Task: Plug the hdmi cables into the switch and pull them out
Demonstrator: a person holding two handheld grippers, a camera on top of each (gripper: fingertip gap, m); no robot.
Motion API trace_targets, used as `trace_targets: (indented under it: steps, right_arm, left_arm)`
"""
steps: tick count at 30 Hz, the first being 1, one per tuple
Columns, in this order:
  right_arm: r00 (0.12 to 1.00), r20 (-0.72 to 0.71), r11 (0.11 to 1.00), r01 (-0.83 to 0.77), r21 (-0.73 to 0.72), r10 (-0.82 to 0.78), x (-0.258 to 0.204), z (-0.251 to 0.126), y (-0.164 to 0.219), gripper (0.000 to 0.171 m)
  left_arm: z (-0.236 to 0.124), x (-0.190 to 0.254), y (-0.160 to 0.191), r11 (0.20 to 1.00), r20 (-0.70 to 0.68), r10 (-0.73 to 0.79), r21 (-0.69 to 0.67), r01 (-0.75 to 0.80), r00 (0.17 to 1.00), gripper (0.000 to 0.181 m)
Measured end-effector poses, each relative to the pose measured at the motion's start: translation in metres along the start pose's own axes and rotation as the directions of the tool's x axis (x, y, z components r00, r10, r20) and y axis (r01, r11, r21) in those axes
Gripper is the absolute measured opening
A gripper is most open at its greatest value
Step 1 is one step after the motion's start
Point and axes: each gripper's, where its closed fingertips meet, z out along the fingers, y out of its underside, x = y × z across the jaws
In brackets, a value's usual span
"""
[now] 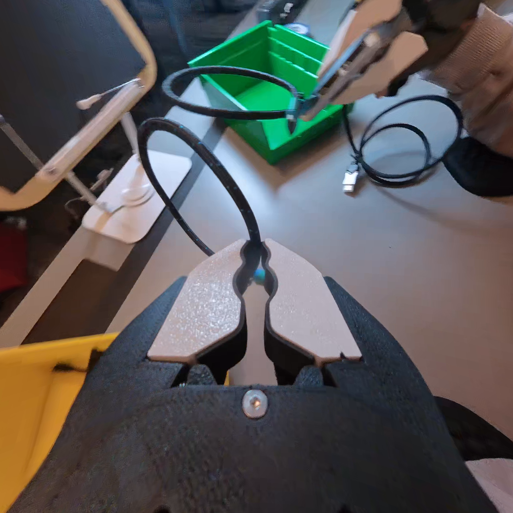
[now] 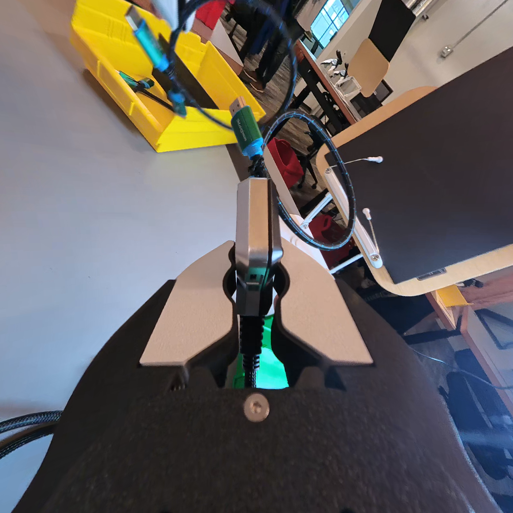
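Note:
My left gripper (image 1: 254, 256) is shut on a black braided HDMI cable (image 1: 194, 155) flecked with blue, which loops up from the fingertips. A bit of blue-green plug shows between the fingers. My right gripper (image 2: 256, 255) is shut on the grey HDMI switch (image 2: 254, 219), held on edge, with a black-booted cable (image 2: 251, 333) plugged into its near end. A green HDMI plug (image 2: 245, 127) hangs just past the switch's far end, its gold tip pointing away, out of any port. In the left wrist view the right gripper (image 1: 305, 109) holds the switch (image 1: 333, 80) above the green bin.
A green bin (image 1: 249, 97) stands on the grey table (image 1: 361, 263). A coiled black cable (image 1: 394, 155) with a silver plug (image 1: 350, 177) lies right of it. A yellow bin (image 2: 177, 130) holds other plugs and cables. Chairs and a dark panel stand beyond the table edge. Tip to tip, the grippers are about 20 cm apart.

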Motion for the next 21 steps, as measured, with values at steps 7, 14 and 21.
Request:
trace_targets:
  steps: [7,14,21]
  right_arm:
    - [0.996,-0.084,0.999,-0.028,-0.017,0.026,0.027,-0.019,0.010,0.023]
    - [0.990,-0.124,0.998,-0.066,0.002,0.066,0.042,-0.031,0.014,0.023]
    - [0.990,-0.118,0.997,-0.074,-0.003,0.073,0.042,-0.028,0.017,0.023]
  left_arm:
    - [0.080,0.092,0.001,0.994,-0.449,0.101,0.001,-0.112,0.888,0.007]
    - [0.123,0.114,0.019,0.996,-0.620,-0.095,-0.062,0.071,0.779,0.007]
    - [0.141,0.063,0.053,0.940,-0.456,-0.339,-0.202,0.275,0.823,0.011]
